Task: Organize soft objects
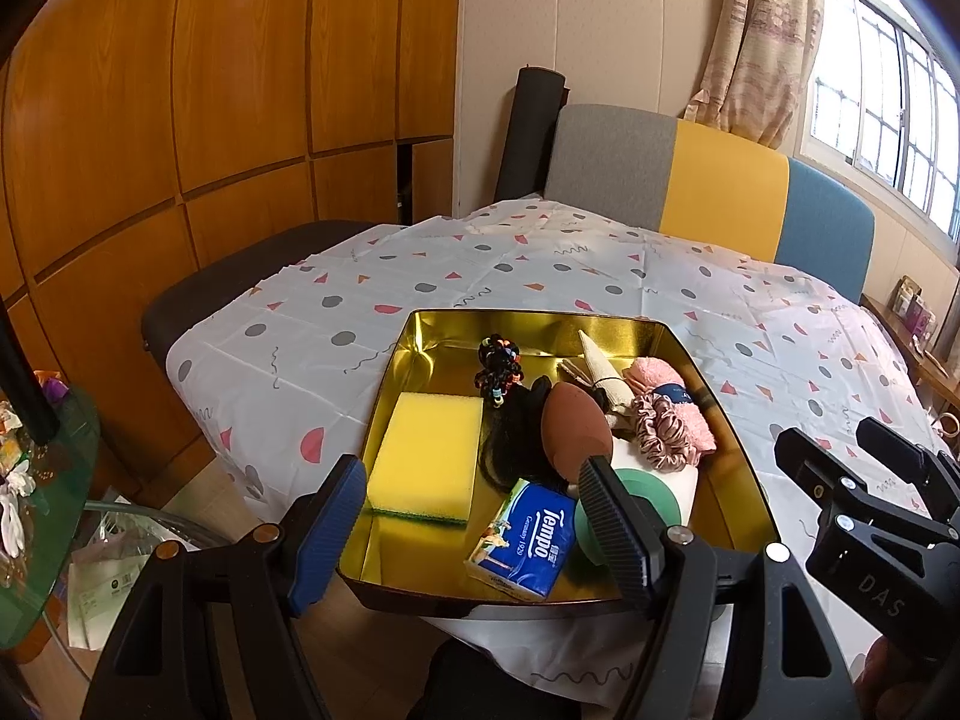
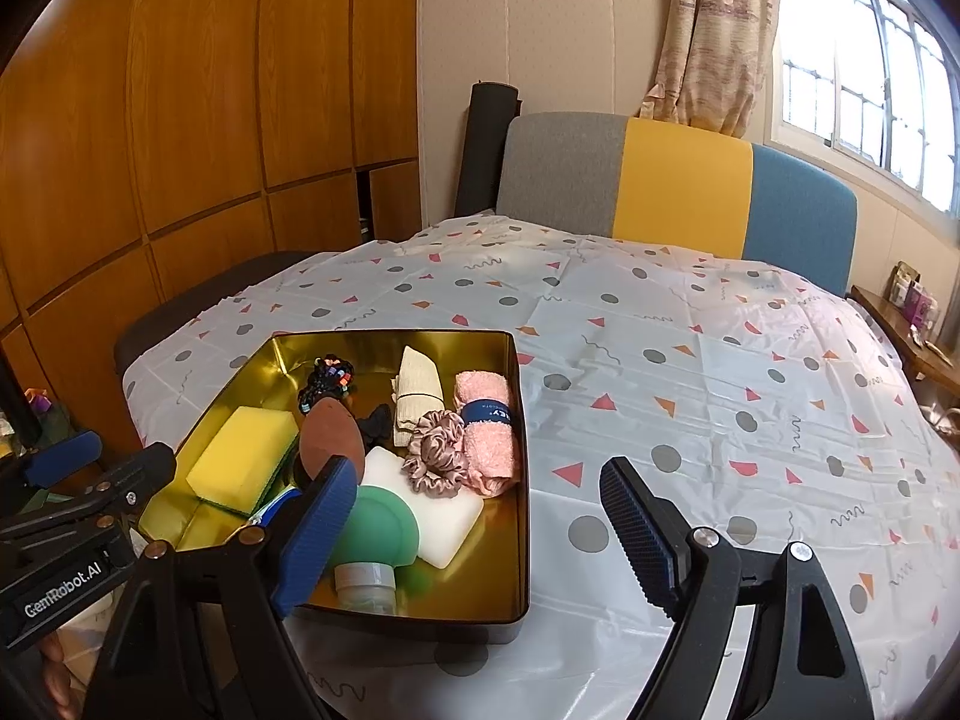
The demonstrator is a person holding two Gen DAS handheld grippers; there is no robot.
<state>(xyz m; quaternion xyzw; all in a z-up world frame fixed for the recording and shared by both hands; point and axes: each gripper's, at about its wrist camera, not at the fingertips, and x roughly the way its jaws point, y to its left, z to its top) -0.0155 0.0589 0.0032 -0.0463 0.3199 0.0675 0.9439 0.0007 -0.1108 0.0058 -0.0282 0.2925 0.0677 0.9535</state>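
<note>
Curtain (image 2: 708, 30) hangs beside window (image 2: 870, 78), above headboard (image 2: 678, 180).

Tin (image 2: 521, 480) on bed's near-left corner; sponge (image 2: 243, 459) left inside, towel roll (image 2: 489, 432) right.

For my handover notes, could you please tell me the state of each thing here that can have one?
Gold metal tin: lidless, filled.
Pink rolled towel: banded, lying in the tin.
Blue Tempo tissue pack: closed.
Yellow sponge: lying flat.
Left tongs: open, empty.
Right tongs: open, empty.
</note>
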